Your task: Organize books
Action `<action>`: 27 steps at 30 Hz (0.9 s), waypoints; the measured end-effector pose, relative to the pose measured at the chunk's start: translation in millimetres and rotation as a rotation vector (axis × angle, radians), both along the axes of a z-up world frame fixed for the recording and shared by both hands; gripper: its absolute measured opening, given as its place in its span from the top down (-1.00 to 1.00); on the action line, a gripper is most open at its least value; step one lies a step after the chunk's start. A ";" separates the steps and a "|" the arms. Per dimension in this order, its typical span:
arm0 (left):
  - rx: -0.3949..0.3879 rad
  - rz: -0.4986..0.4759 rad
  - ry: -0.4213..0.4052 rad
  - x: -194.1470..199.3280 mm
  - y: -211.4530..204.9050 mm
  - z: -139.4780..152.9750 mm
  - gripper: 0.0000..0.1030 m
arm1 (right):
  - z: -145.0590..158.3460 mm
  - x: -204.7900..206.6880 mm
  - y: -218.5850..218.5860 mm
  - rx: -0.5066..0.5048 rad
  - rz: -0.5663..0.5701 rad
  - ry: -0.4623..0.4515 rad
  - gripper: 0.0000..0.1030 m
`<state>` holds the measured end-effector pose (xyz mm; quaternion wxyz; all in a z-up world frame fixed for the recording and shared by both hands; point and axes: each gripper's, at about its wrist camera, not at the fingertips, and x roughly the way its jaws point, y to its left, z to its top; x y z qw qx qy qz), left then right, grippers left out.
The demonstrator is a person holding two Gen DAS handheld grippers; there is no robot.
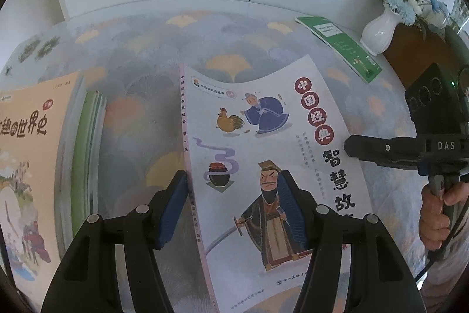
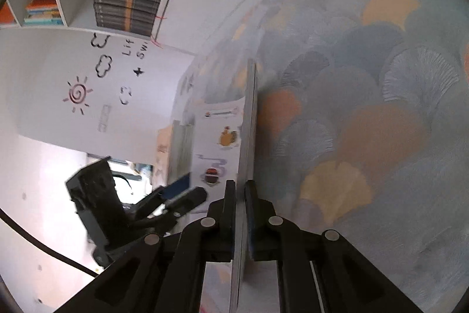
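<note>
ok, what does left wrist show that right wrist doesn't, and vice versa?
Only left wrist: the white storybook's full cover, a white vase of blue flowers, a tan history book on a stack at left, and a hand holding the right tool.
Only right wrist: a sun-and-cloud doodled white panel, dark stacked volumes, and the storybook edge-on, clamped.
Both: the storybook, green booklet, ginkgo-print tablecloth.
</note>
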<state>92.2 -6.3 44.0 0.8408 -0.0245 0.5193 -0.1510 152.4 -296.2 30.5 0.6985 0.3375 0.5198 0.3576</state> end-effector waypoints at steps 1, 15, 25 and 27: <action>-0.008 0.002 0.001 0.1 1.6 1.2 -0.14 | 1.8 -2.1 3.4 -0.001 0.001 0.000 0.86; -0.020 0.010 -0.096 -13.5 24.1 53.9 -0.14 | 40.3 -14.5 31.3 0.048 0.009 -0.002 0.84; 0.011 0.101 -0.222 -23.3 90.9 111.9 -0.14 | 76.7 -19.0 99.9 0.081 0.107 -0.036 0.84; 0.017 0.131 -0.248 -25.8 111.1 119.4 -0.14 | 82.7 -19.1 117.5 0.083 0.127 -0.054 0.84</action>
